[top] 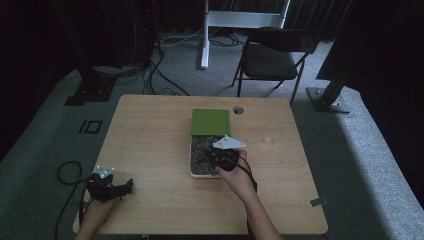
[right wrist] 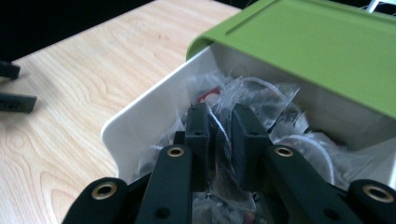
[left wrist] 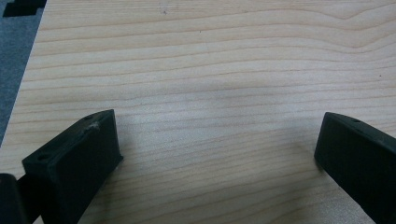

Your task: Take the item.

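Right tongs (right wrist: 219, 135) pinched on a clear plastic packet (right wrist: 224, 154), just above the white box (right wrist: 140, 126), near its half-slid green lid (right wrist: 299, 42). Pick looks done; lifting the packet clear and placing it remain. Left tongs (left wrist: 215, 154) spread wide, empty, over bare worktop (left wrist: 210, 60), well apart from the box.

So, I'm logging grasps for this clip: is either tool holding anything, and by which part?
The right tool pinches a small clear plastic bag by its upper edge, over the white drawer. The left tool is open, holding nothing.
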The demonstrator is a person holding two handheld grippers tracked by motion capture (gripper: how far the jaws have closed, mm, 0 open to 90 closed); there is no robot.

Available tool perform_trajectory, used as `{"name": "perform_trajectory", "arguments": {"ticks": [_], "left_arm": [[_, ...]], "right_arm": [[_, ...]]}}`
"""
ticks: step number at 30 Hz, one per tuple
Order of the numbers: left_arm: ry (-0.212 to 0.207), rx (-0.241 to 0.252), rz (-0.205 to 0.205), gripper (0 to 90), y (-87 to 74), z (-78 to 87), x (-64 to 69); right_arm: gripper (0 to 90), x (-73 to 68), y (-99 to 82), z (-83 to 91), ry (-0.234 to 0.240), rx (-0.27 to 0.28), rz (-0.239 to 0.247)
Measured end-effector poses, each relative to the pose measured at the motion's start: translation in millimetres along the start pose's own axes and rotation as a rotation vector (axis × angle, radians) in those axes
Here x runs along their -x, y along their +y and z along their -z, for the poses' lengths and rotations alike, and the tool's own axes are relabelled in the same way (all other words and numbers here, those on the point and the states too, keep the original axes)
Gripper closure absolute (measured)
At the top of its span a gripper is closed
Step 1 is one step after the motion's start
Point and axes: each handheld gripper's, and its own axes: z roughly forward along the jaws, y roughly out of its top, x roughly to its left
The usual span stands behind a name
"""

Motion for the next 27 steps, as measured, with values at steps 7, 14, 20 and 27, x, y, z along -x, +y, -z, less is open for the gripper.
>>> {"name": "perform_trajectory", "arguments": {"ticks": [7,14,20,27], "left_arm": [[0.000,0.000,0.000,0.5,0.0,0.0,0.0],[0.000,0.000,0.000,0.5,0.0,0.0,0.0],[0.000,0.000,0.000,0.5,0.0,0.0,0.0],[0.000,0.000,0.000,0.5,0.0,0.0,0.0]], "right_arm": [[79.0,2.9,11.7,8.2,0.002,0.030,-0.007],[79.0,6.1,20.2,16.7,-0.026,0.068,-0.026],[79.0,10.3,23.0,20.0,-0.021,0.068,-0.019],[79.0,19.1,22.4,26.3,-0.036,0.080,-0.028]]}}
